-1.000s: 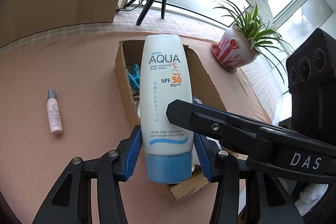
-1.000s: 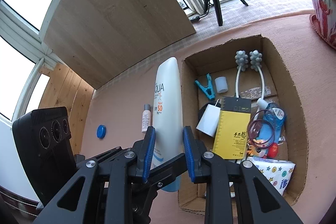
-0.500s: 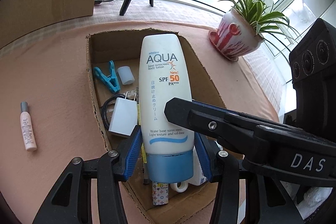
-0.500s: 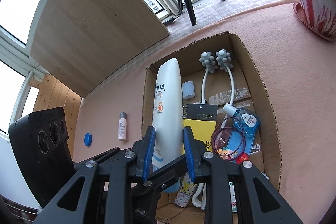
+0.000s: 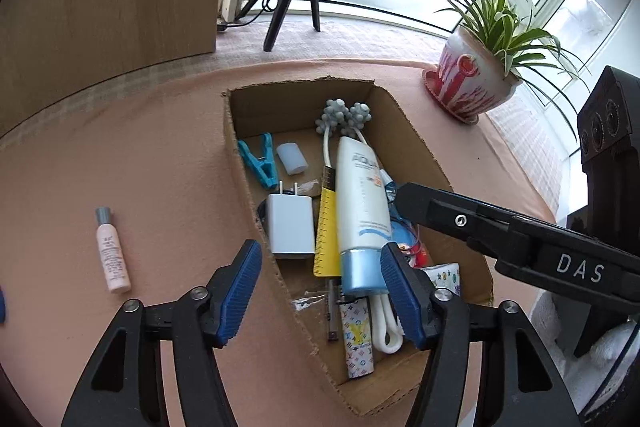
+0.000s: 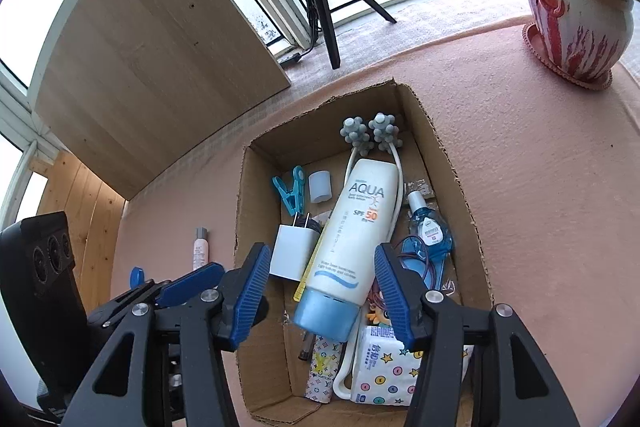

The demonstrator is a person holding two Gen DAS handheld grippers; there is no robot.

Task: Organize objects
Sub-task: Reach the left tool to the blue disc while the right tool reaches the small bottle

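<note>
Left wrist view: the left gripper (image 5: 320, 287) hangs spread wide over the near end of the box (image 5: 424, 155), grasping nothing. The tube (image 5: 362, 203) lies inside, cap toward the camera, resting across the ruler (image 5: 328, 227) and the massager (image 5: 344, 117) — it sits on top because the box floor is already crowded. The charger (image 5: 290, 225) and clip (image 5: 258, 163) lie to its left. A small bottle (image 5: 112, 251) remains on the pink surface (image 5: 152, 163), left of the box and well apart from it; by my reading it is likely the next thing to collect.

Right wrist view: the right gripper (image 6: 320, 291) is likewise released, jaws wide either side of the tube's (image 6: 352, 239) blue cap but not touching it. A blue cap (image 6: 137, 275) lies on the surface near the bottle (image 6: 200, 247) — also outside the box (image 6: 452, 163).
</note>
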